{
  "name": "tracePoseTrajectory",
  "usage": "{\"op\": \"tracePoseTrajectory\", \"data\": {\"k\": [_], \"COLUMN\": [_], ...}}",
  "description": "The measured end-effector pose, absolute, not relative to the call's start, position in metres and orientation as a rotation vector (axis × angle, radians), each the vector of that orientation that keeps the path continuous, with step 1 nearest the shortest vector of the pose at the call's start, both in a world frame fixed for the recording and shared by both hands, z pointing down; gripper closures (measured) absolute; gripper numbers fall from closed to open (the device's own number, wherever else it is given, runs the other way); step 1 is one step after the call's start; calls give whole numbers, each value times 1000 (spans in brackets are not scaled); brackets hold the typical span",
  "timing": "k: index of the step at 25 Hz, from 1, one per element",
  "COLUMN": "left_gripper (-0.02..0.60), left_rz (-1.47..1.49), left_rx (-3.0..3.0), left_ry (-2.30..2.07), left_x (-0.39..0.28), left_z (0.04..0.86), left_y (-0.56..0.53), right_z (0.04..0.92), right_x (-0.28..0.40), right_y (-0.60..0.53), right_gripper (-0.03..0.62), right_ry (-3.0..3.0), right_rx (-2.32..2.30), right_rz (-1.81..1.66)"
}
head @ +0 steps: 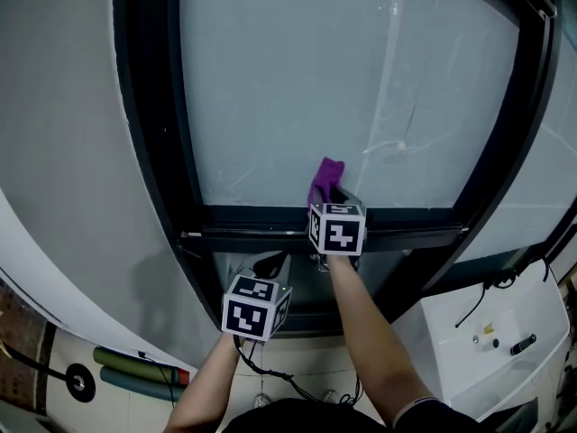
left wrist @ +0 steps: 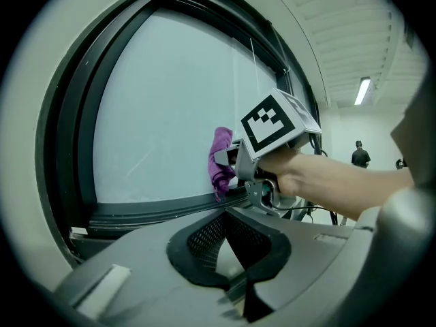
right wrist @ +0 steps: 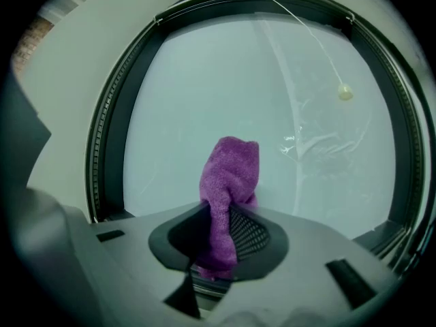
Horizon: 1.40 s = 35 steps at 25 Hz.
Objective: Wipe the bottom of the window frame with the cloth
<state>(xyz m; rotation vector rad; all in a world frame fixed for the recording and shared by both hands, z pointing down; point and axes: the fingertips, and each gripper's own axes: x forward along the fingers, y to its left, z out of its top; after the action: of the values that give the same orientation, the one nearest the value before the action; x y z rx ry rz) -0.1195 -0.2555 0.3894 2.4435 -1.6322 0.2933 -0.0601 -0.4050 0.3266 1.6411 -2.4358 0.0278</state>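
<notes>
A purple cloth [head: 325,177] stands bunched against the glass just above the bottom rail of the dark window frame [head: 243,216]. My right gripper [head: 332,197] is shut on the cloth, whose lower end hangs between the jaws in the right gripper view [right wrist: 219,247], the top of the cloth [right wrist: 231,172] sticking up past them. My left gripper [head: 269,264] hangs lower and to the left, below the rail, shut with nothing in it [left wrist: 231,257]. From the left gripper view the cloth [left wrist: 219,161] touches the frame's bottom rail [left wrist: 150,208].
A cord with a small pull [right wrist: 345,92] hangs over the glass at the right. A white unit [head: 487,341] with cables stands at lower right. Green rolls [head: 135,373] lie on the floor at left. A person [left wrist: 360,155] stands far off.
</notes>
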Motion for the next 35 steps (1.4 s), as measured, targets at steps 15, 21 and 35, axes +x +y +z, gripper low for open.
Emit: {"op": "tracePoseTrajectory", "data": {"k": [15,21,35], "left_gripper": [571,571,571], "left_rz": [318,309,299], "left_rx": [2432,2403,2327], "left_ry": [-1566,-1583,-1665], "left_x": [-144,-156,-185], "left_z": [412,416,423], "left_y": [-261,-263,-253], "right_z": [389,408,412], "right_x": [-52,-65,-124], "right_y": [-424,-423,-408], "right_gripper": [497,497,497], "right_ry": [-2267,-2303,-2422], "right_rx": [1716,1633,1446], "right_rz": [78,118,87]}}
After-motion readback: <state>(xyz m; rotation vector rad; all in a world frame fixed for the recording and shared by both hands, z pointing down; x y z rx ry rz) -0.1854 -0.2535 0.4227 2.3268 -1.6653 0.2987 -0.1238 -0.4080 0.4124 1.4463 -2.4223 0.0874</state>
